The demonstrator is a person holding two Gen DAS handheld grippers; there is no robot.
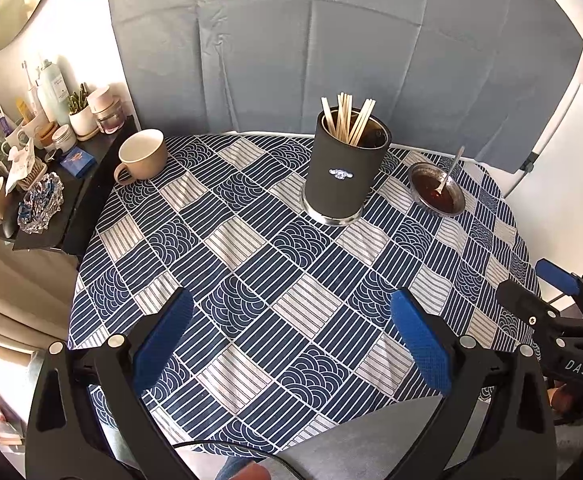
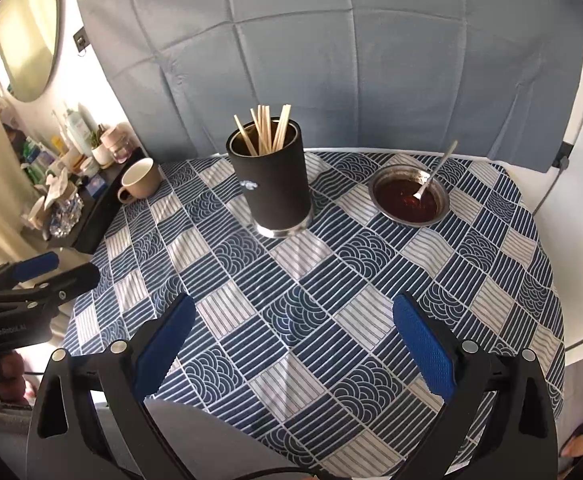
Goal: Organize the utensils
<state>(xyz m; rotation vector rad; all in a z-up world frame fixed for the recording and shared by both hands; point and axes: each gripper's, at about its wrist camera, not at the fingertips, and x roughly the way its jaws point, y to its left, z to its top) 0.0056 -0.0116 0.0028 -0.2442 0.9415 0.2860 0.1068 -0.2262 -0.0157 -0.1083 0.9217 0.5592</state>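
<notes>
A black cylindrical utensil holder [image 1: 341,176] [image 2: 273,192] stands upright on the blue patterned tablecloth with several wooden chopsticks [image 1: 349,120] [image 2: 265,130] in it. To its right a small metal bowl [image 1: 437,194] [image 2: 409,198] holds dark sauce, and a metal spoon [image 1: 449,172] [image 2: 435,172] rests in it. My left gripper [image 1: 291,340] is open and empty over the near part of the table. My right gripper [image 2: 293,340] is open and empty too; it also shows at the right edge of the left wrist view [image 1: 547,296].
A beige mug [image 1: 141,156] [image 2: 139,180] sits at the table's far left corner. A cluttered dark shelf [image 1: 43,168] stands left of the table. A grey-blue cloth [image 2: 331,60] hangs behind. The table edge [image 2: 547,360] curves at the right.
</notes>
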